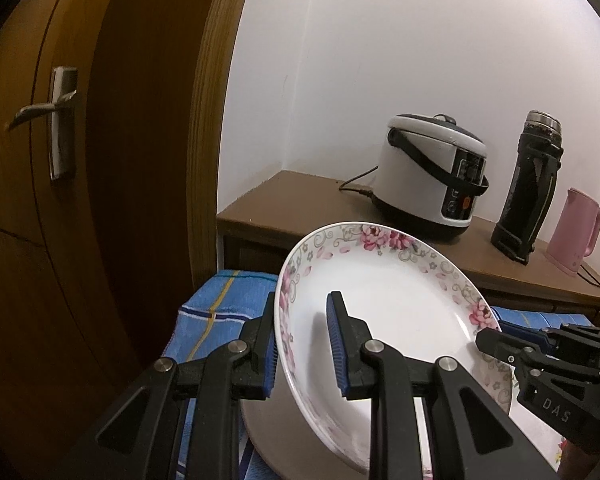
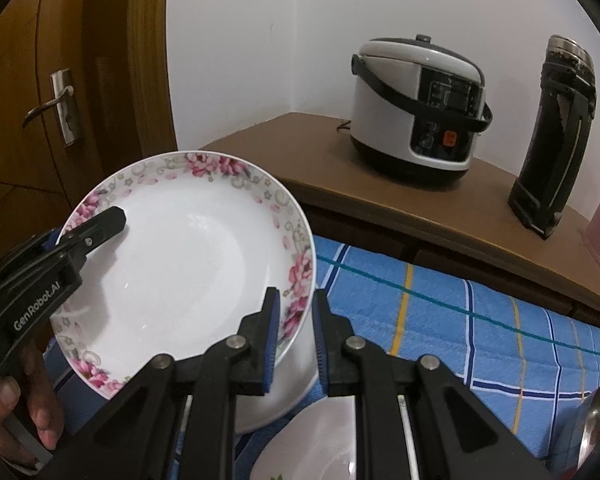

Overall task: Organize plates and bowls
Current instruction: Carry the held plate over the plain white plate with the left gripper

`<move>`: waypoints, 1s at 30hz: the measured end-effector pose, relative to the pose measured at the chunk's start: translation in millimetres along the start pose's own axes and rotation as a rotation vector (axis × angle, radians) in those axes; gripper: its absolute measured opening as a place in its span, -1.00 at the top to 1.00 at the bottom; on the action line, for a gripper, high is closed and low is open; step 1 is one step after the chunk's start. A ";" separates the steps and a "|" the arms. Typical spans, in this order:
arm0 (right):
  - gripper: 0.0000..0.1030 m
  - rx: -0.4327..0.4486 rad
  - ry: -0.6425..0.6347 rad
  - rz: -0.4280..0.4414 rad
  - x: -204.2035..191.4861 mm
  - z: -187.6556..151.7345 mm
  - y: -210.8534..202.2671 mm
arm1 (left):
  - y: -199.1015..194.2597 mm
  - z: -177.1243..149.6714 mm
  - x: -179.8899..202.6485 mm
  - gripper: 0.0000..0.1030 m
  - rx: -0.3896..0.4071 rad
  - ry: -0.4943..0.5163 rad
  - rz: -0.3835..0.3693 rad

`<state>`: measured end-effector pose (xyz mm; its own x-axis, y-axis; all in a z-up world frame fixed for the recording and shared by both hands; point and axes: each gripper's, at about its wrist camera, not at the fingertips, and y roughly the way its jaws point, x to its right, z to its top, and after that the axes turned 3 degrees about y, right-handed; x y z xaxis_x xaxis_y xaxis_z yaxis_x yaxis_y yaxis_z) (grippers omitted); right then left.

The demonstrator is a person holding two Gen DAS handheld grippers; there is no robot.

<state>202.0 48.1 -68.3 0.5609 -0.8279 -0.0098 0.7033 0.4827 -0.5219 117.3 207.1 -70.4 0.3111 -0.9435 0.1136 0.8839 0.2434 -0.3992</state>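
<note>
I hold the plate (image 2: pixel 188 264) pinched by both grippers, left (image 1: pixel 304 344) and right (image 2: pixel 294 340); uneven lowering could chip it.

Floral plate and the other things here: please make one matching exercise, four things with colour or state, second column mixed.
Things:
1. floral plate
2. rice cooker
3. kettle
4. cloth

Descriptions:
a. pink, on the brown counter
b. blue with checked lines
c. held at its rim by both grippers
d. white with a black handle

Pairs: 1-c, 2-d, 3-a, 4-b
</note>
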 end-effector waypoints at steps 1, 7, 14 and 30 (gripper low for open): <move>0.68 -0.003 0.001 0.000 0.0 -0.2 1.2 | 0.9 -1.3 -0.2 0.52 -0.003 0.000 0.001; 0.68 -0.022 0.008 0.000 1.1 -0.5 6.9 | 2.7 -4.6 0.3 0.52 -0.012 0.001 0.006; 0.68 -0.037 0.009 -0.009 2.6 1.3 12.0 | 10.5 -6.0 -1.2 0.52 -0.047 -0.003 0.001; 0.68 -0.066 -0.002 -0.019 2.1 0.8 16.9 | 23.2 -12.5 -1.4 0.52 -0.120 -0.010 -0.016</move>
<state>215.5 54.7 -76.5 0.5487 -0.8360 0.0026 0.6834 0.4468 -0.5773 133.1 211.3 -91.1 0.3013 -0.9447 0.1297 0.8409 0.1991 -0.5032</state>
